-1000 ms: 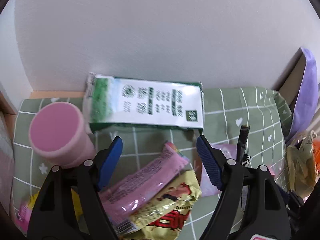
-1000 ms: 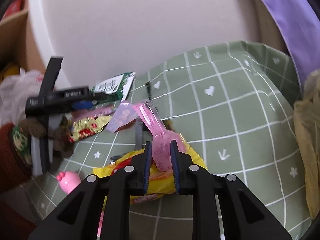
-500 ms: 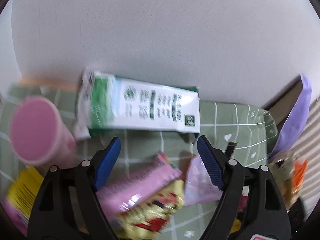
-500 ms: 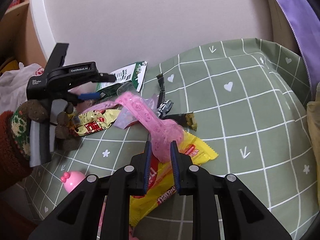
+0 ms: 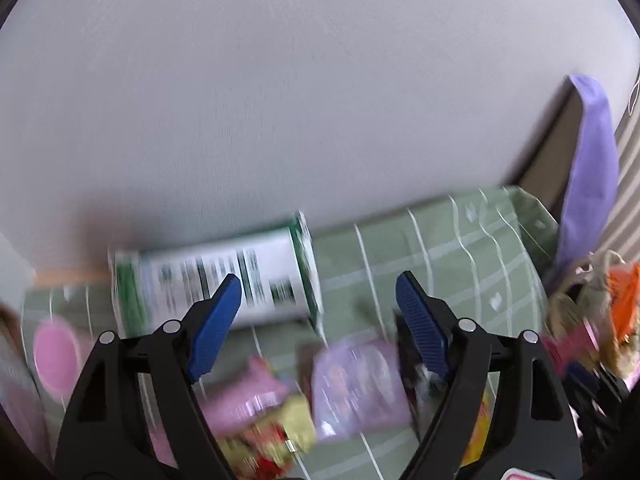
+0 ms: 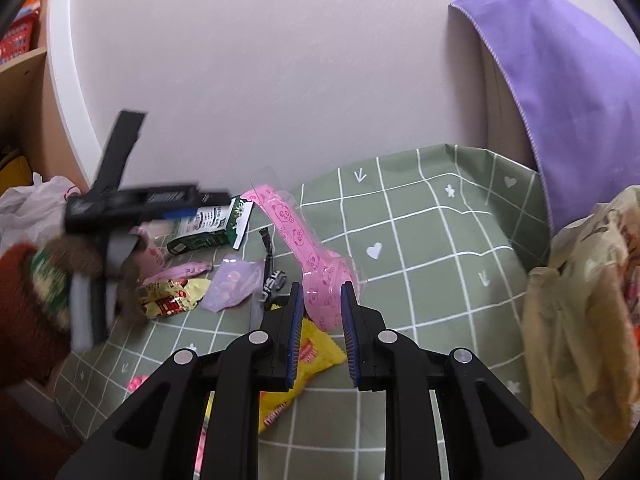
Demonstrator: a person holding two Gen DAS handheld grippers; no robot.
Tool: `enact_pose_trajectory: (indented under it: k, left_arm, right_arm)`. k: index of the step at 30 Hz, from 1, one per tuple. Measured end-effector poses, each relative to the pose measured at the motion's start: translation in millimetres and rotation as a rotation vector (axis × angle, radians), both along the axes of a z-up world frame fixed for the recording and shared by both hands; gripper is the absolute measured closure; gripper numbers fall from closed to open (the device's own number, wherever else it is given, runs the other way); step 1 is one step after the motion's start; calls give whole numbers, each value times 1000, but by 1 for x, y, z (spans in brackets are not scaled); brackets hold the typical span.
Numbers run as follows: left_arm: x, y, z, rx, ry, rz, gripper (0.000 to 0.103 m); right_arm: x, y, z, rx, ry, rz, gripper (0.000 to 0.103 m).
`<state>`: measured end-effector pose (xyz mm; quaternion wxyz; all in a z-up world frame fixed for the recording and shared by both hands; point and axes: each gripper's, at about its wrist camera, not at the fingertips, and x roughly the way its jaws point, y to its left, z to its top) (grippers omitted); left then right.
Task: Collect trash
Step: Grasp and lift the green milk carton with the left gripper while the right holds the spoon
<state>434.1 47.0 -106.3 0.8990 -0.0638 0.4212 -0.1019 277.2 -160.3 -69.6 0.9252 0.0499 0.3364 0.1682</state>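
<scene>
My right gripper (image 6: 321, 304) is shut on a pink plastic wrapper with pig faces (image 6: 298, 240) and holds it lifted above the green checked cloth (image 6: 432, 248). My left gripper (image 5: 318, 308) is open and empty, above a green and white carton (image 5: 224, 280), a lilac wrapper (image 5: 356, 388), a pink wrapper (image 5: 244, 400) and a yellow-red wrapper (image 5: 276, 440); this view is blurred. In the right wrist view the left gripper (image 6: 136, 204) hovers over the carton (image 6: 208, 228), the lilac wrapper (image 6: 232, 280) and the yellow-red wrapper (image 6: 168, 296). A yellow wrapper (image 6: 304, 364) lies under my right jaws.
A white wall (image 6: 260, 80) bounds the table's far side. A purple cloth (image 6: 560, 92) drapes at the right, over a board. A beige bag (image 6: 584, 320) stands at the right edge. A pink cup (image 5: 56, 356) stands at the left. A wooden shelf (image 6: 20, 92) is far left.
My right gripper has lifted the pink pig wrapper up and back from the pile. My left gripper has swung right and up, with the carton now behind its left finger.
</scene>
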Motion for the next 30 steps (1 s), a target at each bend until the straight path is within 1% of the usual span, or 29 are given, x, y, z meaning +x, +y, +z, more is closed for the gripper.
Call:
enact_pose_trajectory:
  k: [3,6,7,8,9,10,13,14,16,18,19,20,21,22,23,24,25,27,28,29,30]
  left_arm:
    - [25,4,-8,57,31,-24,27]
    - [37,5,-16,83,40,-31,27]
    - [40,6,-19,77,56,-30,27]
    - [39,6,-20,51,67,-33,27]
    - [36,6,-22,3,89,-46,27]
    - [33,5,-23,-28,107,-59,27]
    - [15,-3,-35,-122,182,-112,27]
    - [6,-6,-37,-132,189,-128,27]
    - [-14,-9,-32,-134,167,-131,27]
    - [-30,-9,-19,-153,124,-85,27]
    - [-43,-5,-8,-156,86,-32,27]
    - [-56,0,2,-143,48,47,27]
    - [-66,5,7,-126,35,105,26]
    - [-78,10,12,-99,36,209,25]
    - [-80,14,13,-98,48,247,24]
    - [-82,15,11,-105,78,273,23]
    - [-79,18,8,-96,105,279,22]
    - [-70,28,-5,-50,173,295,22]
    - [-60,32,-17,-36,226,323,22]
    - [-61,35,-26,-47,249,345,22]
    - [-54,42,-34,-80,279,378,22]
  right_arm:
    - [-8,-8,0,-23,8,3,84]
    - [-17,-16,-5,-35,23,-3,84]
    - [-20,-20,-6,-34,32,-7,84]
    - [-22,-23,-7,-33,40,-11,84]
    - [-23,-25,-8,-33,44,-15,84]
    - [-24,-28,-8,-32,47,-20,84]
    - [-25,-34,-7,-26,44,-31,84]
    - [-24,-35,-7,-24,43,-34,84]
    - [-23,-38,-6,-21,35,-37,84]
    - [-22,-39,-4,-20,26,-38,84]
    - [-21,-40,-4,-20,19,-42,84]
    - [-20,-41,-4,-20,15,-49,84]
    - [-19,-42,-4,-17,14,-54,84]
    - [-17,-44,-4,-11,15,-63,84]
    - [-15,-45,-5,-5,16,-72,84]
    - [-13,-46,-7,1,20,-81,84]
    - [-11,-47,-8,5,26,-87,84]
    - [-10,-49,-9,-1,38,-98,84]
    - [-9,-49,-10,-6,42,-99,84]
    - [-10,-48,-8,-17,43,-99,84]
    - [-12,-47,-7,-36,43,-98,84]
